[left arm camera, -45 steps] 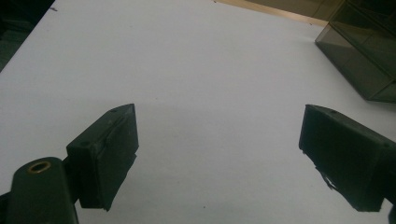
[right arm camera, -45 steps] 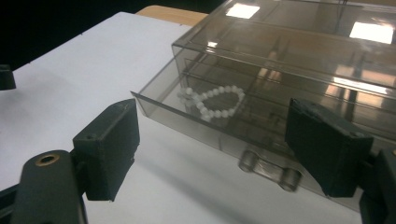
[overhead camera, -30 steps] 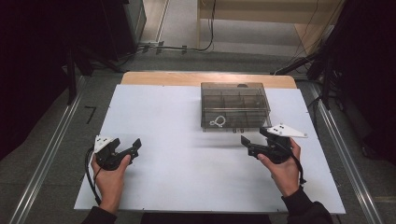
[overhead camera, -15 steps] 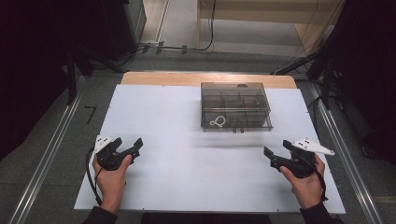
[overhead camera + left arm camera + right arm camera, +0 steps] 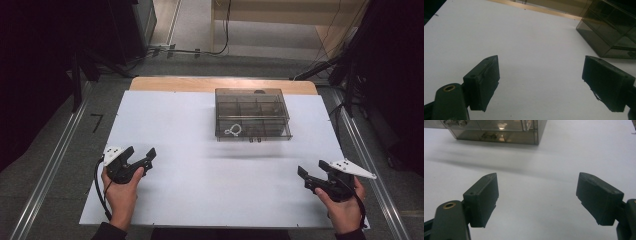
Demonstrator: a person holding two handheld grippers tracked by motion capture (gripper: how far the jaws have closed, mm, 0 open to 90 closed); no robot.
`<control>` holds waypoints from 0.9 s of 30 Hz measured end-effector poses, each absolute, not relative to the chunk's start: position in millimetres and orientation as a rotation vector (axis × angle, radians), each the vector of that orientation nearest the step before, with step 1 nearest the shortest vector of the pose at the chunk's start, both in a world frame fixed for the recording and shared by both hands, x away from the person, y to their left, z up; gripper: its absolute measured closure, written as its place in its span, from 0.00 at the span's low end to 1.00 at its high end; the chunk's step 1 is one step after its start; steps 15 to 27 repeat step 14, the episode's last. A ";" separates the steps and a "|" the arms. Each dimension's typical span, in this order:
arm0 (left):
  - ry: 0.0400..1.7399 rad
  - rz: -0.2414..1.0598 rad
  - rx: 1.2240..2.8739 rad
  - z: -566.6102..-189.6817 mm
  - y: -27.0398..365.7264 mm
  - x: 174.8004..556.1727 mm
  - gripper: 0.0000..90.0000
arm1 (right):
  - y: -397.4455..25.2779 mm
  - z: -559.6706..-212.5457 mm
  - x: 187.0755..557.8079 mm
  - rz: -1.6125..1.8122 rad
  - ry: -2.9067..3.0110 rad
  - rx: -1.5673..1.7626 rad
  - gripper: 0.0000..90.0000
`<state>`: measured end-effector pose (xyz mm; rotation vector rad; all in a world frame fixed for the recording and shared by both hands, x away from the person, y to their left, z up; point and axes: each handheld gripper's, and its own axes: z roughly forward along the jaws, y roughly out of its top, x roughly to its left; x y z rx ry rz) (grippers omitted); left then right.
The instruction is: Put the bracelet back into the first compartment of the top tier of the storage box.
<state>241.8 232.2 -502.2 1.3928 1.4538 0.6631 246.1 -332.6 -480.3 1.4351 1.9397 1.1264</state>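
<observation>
Tools sit low at the near edge of the white counter (image 5: pixel 200 200): the left tool (image 5: pixel 142 156) in the person's left hand (image 5: pixel 121 192), the right tool (image 5: pixel 311 174) in the right hand (image 5: pixel 342 207), both with jaws spread wide and empty. Farther back, between them, stands a smoky clear plastic box (image 5: pixel 252 114) with compartments.

A white rectangular bench top (image 5: pixel 175 125) with a bare wooden far edge (image 5: pixel 200 84) stands on grey carpeted floor (image 5: pixel 55 165). Metal rails (image 5: pixel 47 172) flank it. Black cables (image 5: pixel 200 50) trail beyond, beneath pale wooden furniture (image 5: pixel 280 12); both sides lie dark.
</observation>
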 end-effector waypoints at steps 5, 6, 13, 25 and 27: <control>1.423 0.667 1.406 -499.7 226.0 239.5 0.18 | -343.4 -489.4 240.3 1.088 1.949 1.470 0.19; 1.417 0.666 1.410 -499.2 224.5 239.2 0.18 | -345.8 -490.5 239.7 1.087 1.948 1.474 0.19; 1.374 0.656 1.423 -493.3 213.4 236.5 0.18 | -364.8 -497.3 238.9 1.053 1.912 1.523 0.19; 1.364 0.644 1.420 -491.2 210.9 236.8 0.18 | -367.4 -499.1 240.3 1.049 1.908 1.526 0.19; 1.364 0.644 1.420 -491.2 210.9 236.8 0.18 | -367.4 -499.1 240.3 1.049 1.908 1.526 0.19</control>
